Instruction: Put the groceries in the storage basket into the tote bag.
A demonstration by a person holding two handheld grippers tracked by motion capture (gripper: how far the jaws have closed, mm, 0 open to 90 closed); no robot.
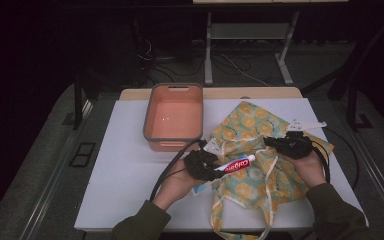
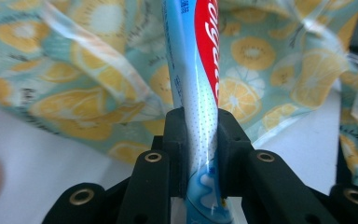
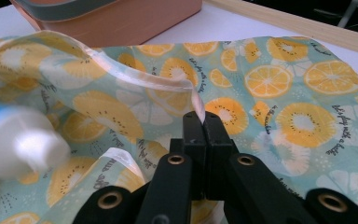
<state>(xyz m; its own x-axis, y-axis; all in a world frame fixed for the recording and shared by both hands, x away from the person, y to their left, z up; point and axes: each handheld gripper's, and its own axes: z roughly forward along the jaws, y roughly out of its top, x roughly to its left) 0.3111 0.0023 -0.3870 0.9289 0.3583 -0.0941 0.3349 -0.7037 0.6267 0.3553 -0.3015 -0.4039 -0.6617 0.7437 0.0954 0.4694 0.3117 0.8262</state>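
The left hand-held gripper (image 1: 206, 165) clamps a toothpaste tube (image 1: 236, 164) — its cap at the bag (image 1: 252, 150) mouth on the bench (image 1: 125, 165). The right hand-held gripper (image 1: 275, 142) pinches the bag's rim — jaws closed.

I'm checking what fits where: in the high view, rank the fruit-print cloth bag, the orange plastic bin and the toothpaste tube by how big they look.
1. Fruit-print cloth bag, spread widest.
2. Orange plastic bin, clearly smaller.
3. Red-and-white toothpaste tube, smallest by far, partly hidden in the left gripper.
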